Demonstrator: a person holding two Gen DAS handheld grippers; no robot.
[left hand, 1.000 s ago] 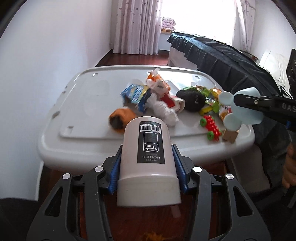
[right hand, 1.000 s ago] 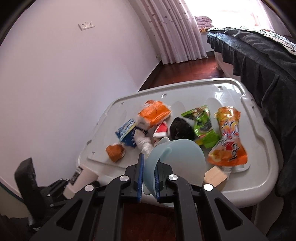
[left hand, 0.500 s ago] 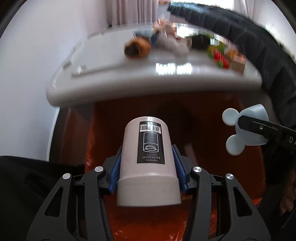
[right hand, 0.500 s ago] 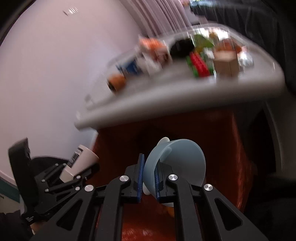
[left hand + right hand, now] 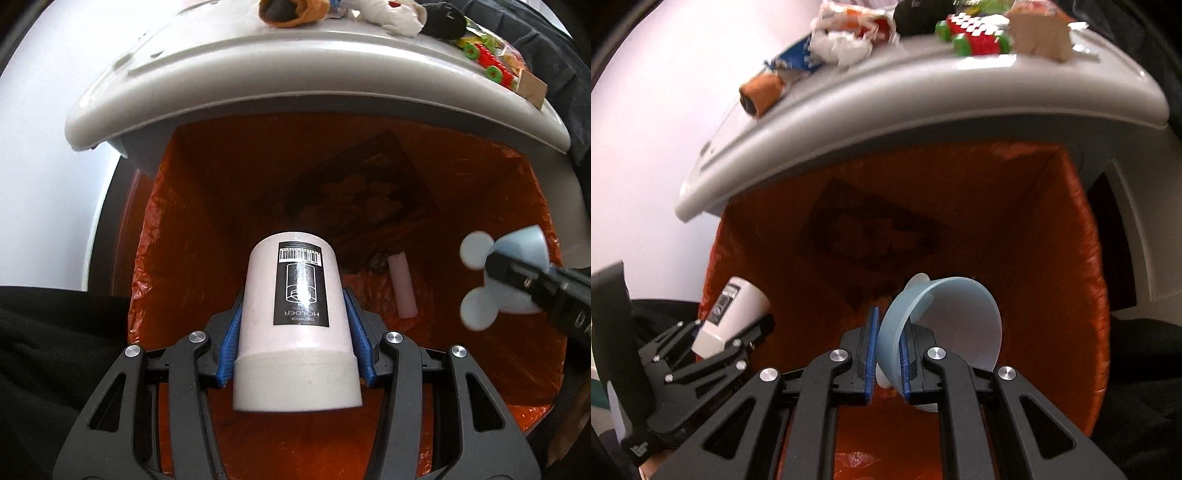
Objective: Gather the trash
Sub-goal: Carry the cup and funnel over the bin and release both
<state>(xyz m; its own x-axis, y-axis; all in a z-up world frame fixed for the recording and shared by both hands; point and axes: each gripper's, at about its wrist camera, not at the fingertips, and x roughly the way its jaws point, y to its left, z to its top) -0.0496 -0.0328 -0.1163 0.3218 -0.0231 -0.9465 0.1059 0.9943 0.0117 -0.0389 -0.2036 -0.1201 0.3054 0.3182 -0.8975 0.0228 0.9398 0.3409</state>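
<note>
My left gripper [image 5: 293,306] is shut on a white cylindrical toothpick holder [image 5: 295,314] with a black label, held over the open orange-lined trash bin [image 5: 192,229]. My right gripper [image 5: 888,339] is shut on the rim of a pale blue plastic cup [image 5: 945,317] with round ears, also over the bin [image 5: 1082,258]. The blue cup [image 5: 517,273] shows at the right of the left wrist view; the white holder [image 5: 729,314] at the left of the right wrist view. A white stick-like piece [image 5: 402,286] lies inside the bin.
A grey plastic table [image 5: 332,66] overhangs the bin's far side. On it lie an orange roll [image 5: 761,92], crumpled white paper [image 5: 842,48], a red and green toy [image 5: 979,38] and a wooden block [image 5: 1041,37]. White wall at the left.
Both grippers have dropped from above the table to below its edge, over the bin's opening. Each still holds its object.
</note>
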